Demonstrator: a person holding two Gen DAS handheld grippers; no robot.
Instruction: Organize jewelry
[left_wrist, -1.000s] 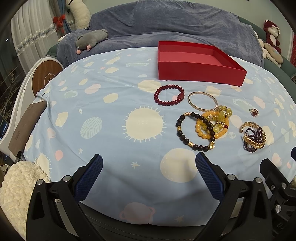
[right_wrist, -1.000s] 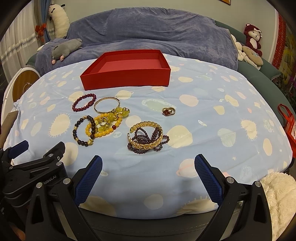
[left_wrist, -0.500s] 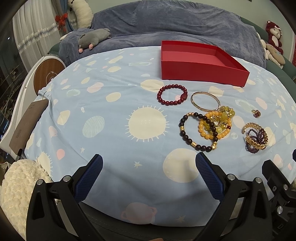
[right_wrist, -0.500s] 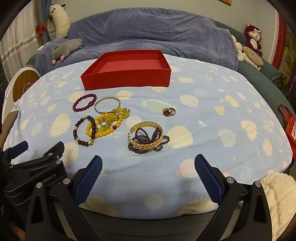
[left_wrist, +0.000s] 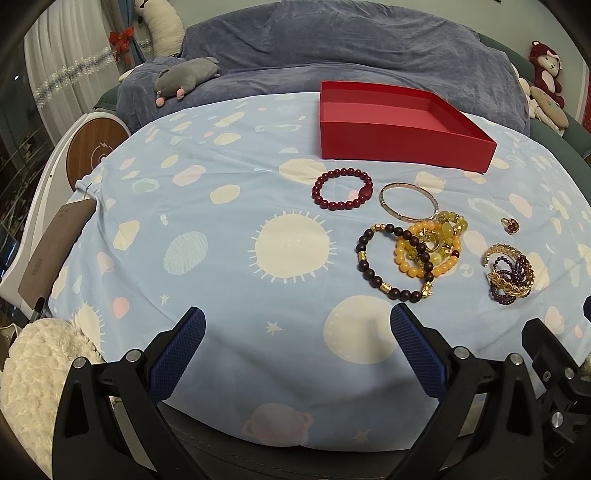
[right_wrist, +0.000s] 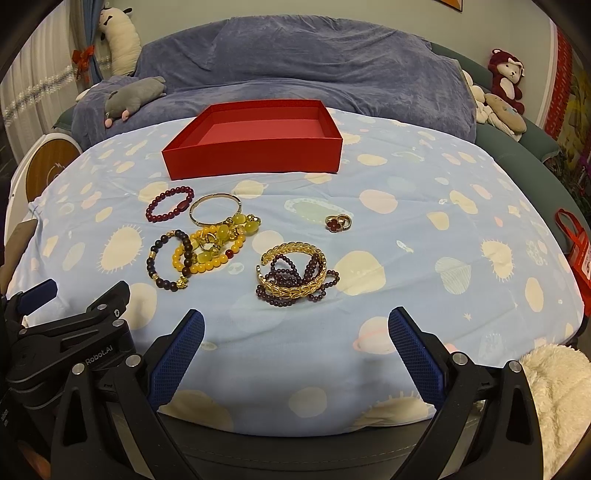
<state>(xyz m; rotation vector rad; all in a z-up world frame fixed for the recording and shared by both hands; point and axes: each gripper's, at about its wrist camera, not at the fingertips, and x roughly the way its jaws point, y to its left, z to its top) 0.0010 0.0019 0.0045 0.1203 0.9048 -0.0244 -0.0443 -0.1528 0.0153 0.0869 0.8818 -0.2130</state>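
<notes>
I use the red box (right_wrist: 255, 142) as my landmark. It sits empty at the far side of the blue patterned cloth (right_wrist: 424, 266), and every piece of jewelry lies on the cloth on its near side, none yet inside.

Nearest the box: the dark red bead bracelet (left_wrist: 341, 188) and, just beside it, the thin gold bangle (left_wrist: 408, 202). Nearer to me: the dark bead bracelet (left_wrist: 391, 264) overlapping the yellow bead cluster (left_wrist: 430, 245). Off toward the box's right corner: the small ring (right_wrist: 338, 222), and the gold cuff tangled with purple beads (right_wrist: 293, 275).

My right gripper (right_wrist: 295, 347) has its jaws spread wide, empty, low at the cloth's near edge; the gold cuff lies straight ahead between its fingers' lines, its long axis across the jaws. I judge this arm nearer to it.

My left gripper (left_wrist: 297, 347) is likewise spread and empty; the dark bead bracelet lies ahead and to its right.
</notes>
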